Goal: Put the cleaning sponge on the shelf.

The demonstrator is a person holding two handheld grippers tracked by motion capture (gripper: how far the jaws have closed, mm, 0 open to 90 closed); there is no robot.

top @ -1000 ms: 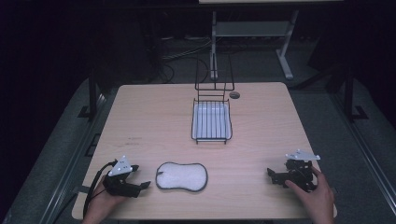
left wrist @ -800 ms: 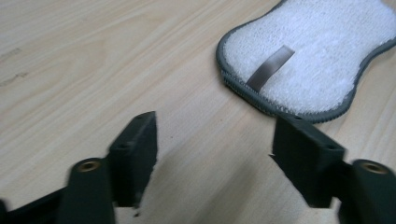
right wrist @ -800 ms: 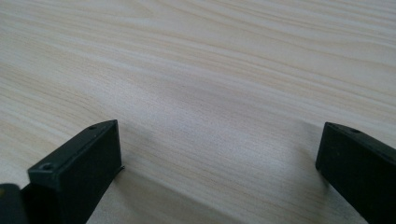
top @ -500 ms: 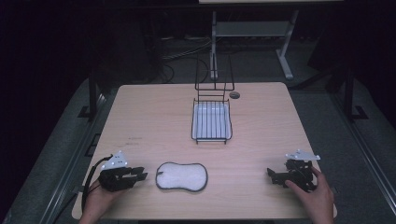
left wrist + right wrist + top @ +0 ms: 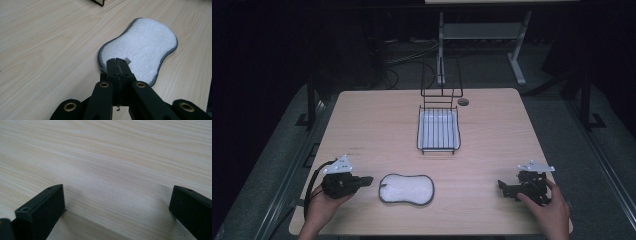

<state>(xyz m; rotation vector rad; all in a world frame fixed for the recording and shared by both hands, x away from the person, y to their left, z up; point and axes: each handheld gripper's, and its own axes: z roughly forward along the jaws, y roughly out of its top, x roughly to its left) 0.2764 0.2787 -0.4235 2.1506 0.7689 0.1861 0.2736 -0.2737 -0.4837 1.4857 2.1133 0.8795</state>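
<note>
A white peanut-shaped pad with a grey rim (image 5: 406, 188) lies flat near the table's front edge. My left gripper (image 5: 368, 179) is held just left of it and points at its left end. In the left gripper view the jaws (image 5: 117, 61) are pressed together, with their tip at the pad's (image 5: 140, 47) near edge, beside a small white tag. I see nothing between them. My right gripper (image 5: 502, 187) rests at the front right, well clear of the pad. Its jaws (image 5: 117, 202) stand wide apart over bare wood.
A black wire rack with a white tray bottom (image 5: 438, 129) stands at the table's middle back, its tall wire frame at the far end. A small dark round spot (image 5: 463, 101) sits beside it. The wooden table (image 5: 372, 130) has dark floor all round.
My left gripper has swung slightly forward and levelled, so its tip now points at the pad's left end. The right gripper and the pad have not moved.
</note>
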